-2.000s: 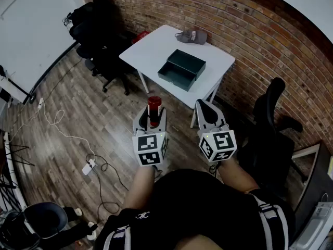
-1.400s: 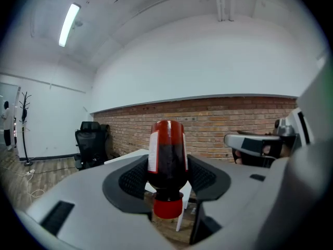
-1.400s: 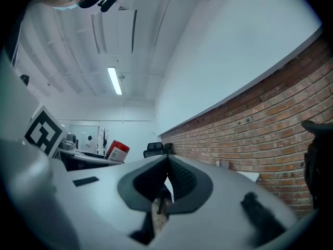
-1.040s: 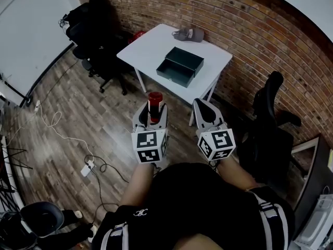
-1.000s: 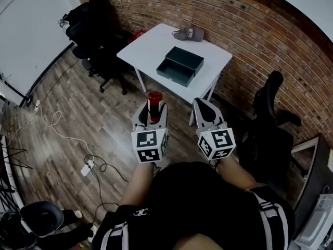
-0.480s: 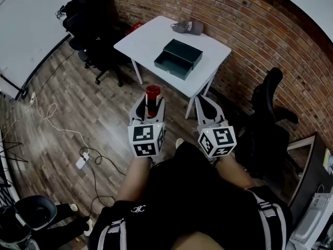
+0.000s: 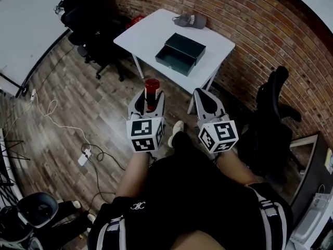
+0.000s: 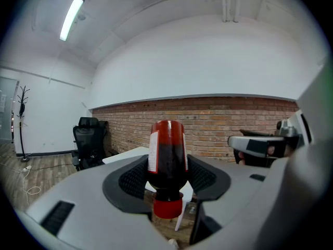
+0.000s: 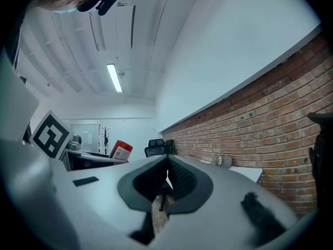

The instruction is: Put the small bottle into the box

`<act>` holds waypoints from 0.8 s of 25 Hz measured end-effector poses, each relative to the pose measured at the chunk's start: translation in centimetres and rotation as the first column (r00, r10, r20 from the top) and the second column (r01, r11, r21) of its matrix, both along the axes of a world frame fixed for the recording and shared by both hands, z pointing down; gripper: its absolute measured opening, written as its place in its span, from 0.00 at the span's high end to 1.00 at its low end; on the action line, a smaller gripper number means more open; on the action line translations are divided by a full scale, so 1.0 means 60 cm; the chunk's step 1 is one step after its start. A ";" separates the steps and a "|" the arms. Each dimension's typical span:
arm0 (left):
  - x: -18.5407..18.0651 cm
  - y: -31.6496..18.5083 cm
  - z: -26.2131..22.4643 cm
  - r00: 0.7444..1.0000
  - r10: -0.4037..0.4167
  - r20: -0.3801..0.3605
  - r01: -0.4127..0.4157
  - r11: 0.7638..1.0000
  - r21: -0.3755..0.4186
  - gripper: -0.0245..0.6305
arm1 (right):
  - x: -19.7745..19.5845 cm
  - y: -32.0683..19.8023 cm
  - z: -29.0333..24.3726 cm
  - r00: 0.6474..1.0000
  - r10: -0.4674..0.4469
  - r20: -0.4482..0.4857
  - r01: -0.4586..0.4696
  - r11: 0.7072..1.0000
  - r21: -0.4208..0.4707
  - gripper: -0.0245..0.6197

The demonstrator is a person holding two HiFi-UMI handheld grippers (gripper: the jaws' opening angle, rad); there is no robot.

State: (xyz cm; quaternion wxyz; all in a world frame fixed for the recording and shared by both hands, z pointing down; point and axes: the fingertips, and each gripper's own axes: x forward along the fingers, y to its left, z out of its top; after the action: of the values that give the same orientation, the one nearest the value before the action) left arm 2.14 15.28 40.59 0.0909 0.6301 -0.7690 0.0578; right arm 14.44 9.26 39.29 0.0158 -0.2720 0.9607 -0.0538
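Nearest in the head view is the person's lap in black shorts, with the 2 marker cubes just beyond it. The left gripper (image 7: 151,96) is clamped on the small bottle (image 7: 152,89), which stands out past the jaw tips. The left gripper view adds what the head view hides: the pads (image 8: 136,179) press on both sides of the bottle (image 8: 167,152), its red cap points back toward the gripper's body, and a white label runs down 1 side. The right gripper (image 7: 202,100) is just beside the left one. From above only the backs of its jaws show, but the right gripper view shows the right gripper (image 9: 166,177) with its tips closed together and nothing between them. Only the head view shows the wooden floor (image 7: 93,100) below, with cables (image 7: 52,113) lying on it. Farther off stands the white table (image 7: 148,33), bearing the dark box (image 7: 181,53), open and well apart from the bottle, and a grey cap (image 7: 190,20) behind it. Black office chairs (image 7: 91,20) stand to the table's left. The brick wall (image 7: 250,14) lies farthest.
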 end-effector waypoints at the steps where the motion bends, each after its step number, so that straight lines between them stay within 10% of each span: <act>1: -0.003 -0.004 0.000 1.000 0.005 0.000 -0.005 1.000 0.000 0.62 | -0.004 -0.003 -0.001 1.000 0.002 0.002 -0.002 1.000 -0.002 0.91; 20: -0.142 -0.143 0.003 0.995 0.059 -0.083 -0.058 0.998 0.018 0.62 | -0.146 -0.133 0.016 0.999 0.012 -0.034 -0.012 1.000 -0.009 0.92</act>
State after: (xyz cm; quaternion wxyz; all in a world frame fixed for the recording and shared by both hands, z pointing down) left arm -6.36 6.71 40.77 0.1164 0.6548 -0.7462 0.0280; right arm 5.67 1.27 40.23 -0.0013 -0.2788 0.9589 -0.0534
